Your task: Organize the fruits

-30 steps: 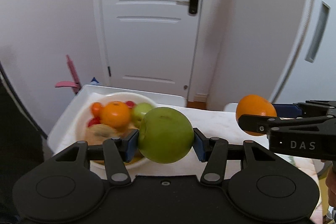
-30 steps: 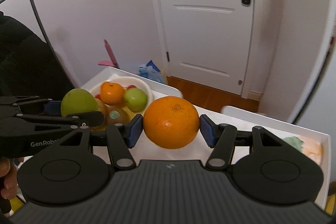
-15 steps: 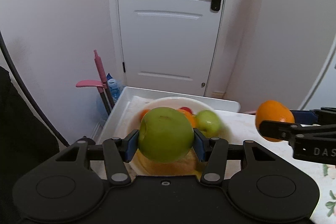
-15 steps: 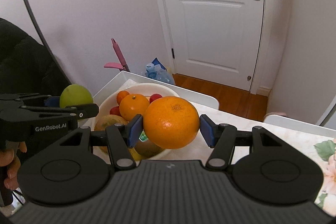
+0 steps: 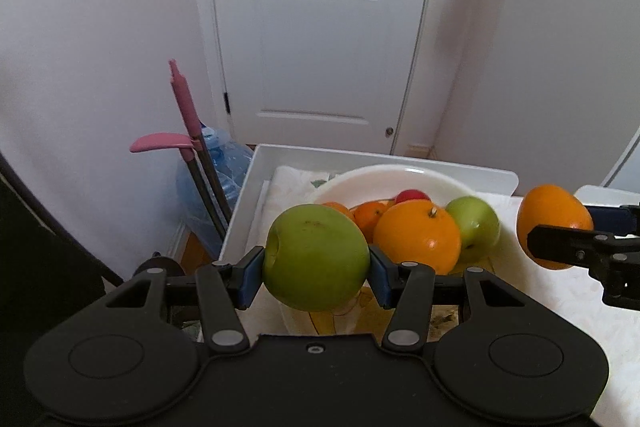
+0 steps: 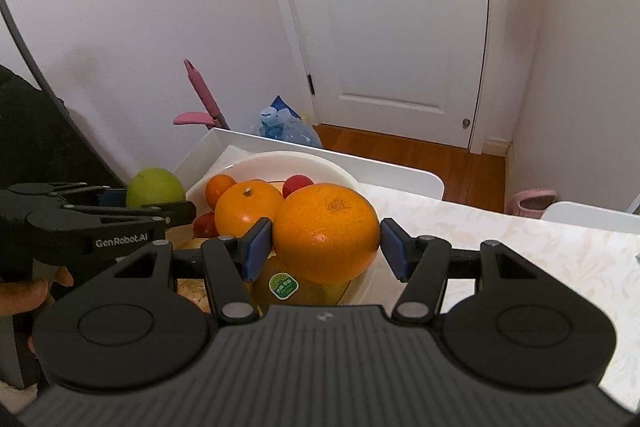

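Both grippers, left (image 5: 316, 259) clenched on an apple (image 5: 316, 257), right (image 6: 326, 233) on an orange (image 6: 326, 233), have swung over the bowl (image 5: 400, 179), ready for release.

Orange (image 6: 326, 233) between right gripper (image 6: 326, 247) fingers (image 6: 258, 247)

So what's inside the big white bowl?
The white bowl holds a big orange, a small orange, a green apple, red fruits and a yellow stickered fruit. The held orange hides the rest.
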The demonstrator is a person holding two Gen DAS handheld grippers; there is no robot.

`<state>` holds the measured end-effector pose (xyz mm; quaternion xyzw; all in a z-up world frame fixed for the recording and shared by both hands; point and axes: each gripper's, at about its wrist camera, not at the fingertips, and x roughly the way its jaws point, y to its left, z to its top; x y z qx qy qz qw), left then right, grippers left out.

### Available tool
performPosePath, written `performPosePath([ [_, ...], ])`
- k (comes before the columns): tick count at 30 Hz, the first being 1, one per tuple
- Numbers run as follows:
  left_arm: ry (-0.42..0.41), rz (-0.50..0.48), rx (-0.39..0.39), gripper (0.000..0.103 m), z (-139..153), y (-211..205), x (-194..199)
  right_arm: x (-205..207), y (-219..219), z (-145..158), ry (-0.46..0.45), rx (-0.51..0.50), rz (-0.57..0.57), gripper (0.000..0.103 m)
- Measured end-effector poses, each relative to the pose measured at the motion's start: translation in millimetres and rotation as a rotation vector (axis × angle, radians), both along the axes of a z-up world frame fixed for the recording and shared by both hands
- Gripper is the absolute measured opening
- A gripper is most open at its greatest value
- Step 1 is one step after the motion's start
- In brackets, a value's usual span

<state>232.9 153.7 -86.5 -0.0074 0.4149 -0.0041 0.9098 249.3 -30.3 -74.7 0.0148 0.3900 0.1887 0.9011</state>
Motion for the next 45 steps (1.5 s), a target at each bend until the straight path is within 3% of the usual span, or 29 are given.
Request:
performPosePath([
  [6,-0.007,-0.027,0.004,0.058,-4.8,-0.8,3.6,1.5,0.2,-7.0,0.014,-0.005,-0.017,0.074],
  [7,-0.010,-0.030,0.008,0.064,-4.7,-0.8,3.9,1.4,-0.1,-7.4,0.015,-0.003,-0.021,0.074],
  [8,-0.010,-0.033,0.007,0.078,-5.3,-0.4,4.6,1.5,-0.5,-7.7,0.016,0.001,-0.024,0.074],
  [9,-0.011,-0.033,-0.003,0.083,-6.3,0.8,4.8,1.6,-0.3,-8.0,0.018,0.002,-0.027,0.074],
  [14,-0.033,-0.024,-0.049,0.085,-0.7,7.5,-5.6,1.9,1.8,-9.9,0.021,-0.002,-0.038,0.074],
  [22,-0.071,-0.005,-0.042,0.099,17.7,14.7,-33.9,0.8,5.2,-9.2,0.011,-0.017,-0.042,0.074],
  [33,-0.078,-0.038,0.036,0.101,15.5,9.0,-50.1,4.7,17.4,-29.3,-0.004,-0.039,-0.024,0.074],
  [36,-0.084,-0.039,0.038,0.101,15.5,8.8,-52.8,3.5,18.3,-31.9,-0.018,-0.038,-0.021,0.080],
  [38,-0.084,-0.043,0.035,0.101,15.4,8.2,-54.5,0.1,18.2,-30.8,-0.034,-0.048,-0.025,0.095],
  [39,-0.086,-0.046,0.036,0.101,15.5,7.5,-55.4,-1.3,18.3,-29.8,-0.045,-0.055,-0.029,0.098],
  [45,-0.095,-0.060,0.039,0.101,18.0,3.5,-61.4,-10.5,13.0,-24.4,-0.061,-0.041,-0.049,0.098],
])
